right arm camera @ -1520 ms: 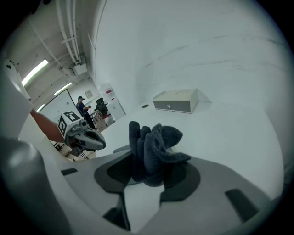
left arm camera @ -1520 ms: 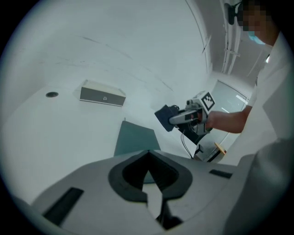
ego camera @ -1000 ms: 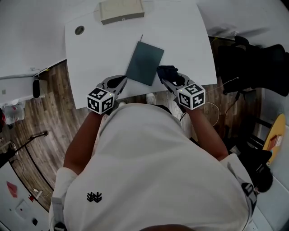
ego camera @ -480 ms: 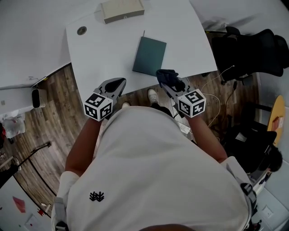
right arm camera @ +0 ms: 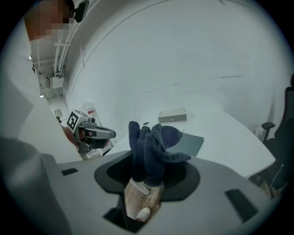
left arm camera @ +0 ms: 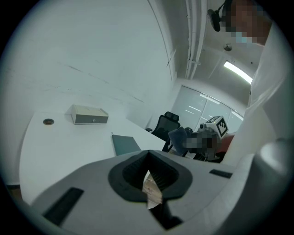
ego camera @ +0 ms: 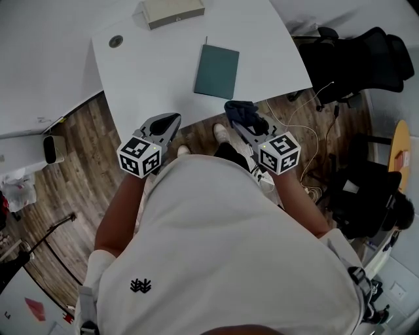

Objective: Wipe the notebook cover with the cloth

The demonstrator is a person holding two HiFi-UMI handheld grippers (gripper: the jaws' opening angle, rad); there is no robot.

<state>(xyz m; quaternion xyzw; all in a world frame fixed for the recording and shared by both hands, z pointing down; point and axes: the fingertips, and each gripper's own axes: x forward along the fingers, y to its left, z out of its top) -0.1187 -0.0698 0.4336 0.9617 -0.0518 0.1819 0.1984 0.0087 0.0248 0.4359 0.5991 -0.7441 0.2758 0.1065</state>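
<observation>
A teal notebook lies closed on the white table, also visible in the left gripper view and the right gripper view. My right gripper is shut on a bunched dark blue cloth, which sticks up from between its jaws. It hangs off the table's near edge, below the notebook and apart from it. My left gripper is also off the table edge, lower left of the notebook, with its jaws together and nothing between them.
A beige box and a small round cap sit at the table's far side. Black office chairs stand to the right. Cables run over the wooden floor near the person's shoes.
Both grippers have drawn back from the table edge toward the person. The cloth, earlier beside the notebook's near corner, now hangs over the floor. The notebook has not moved on the table.
</observation>
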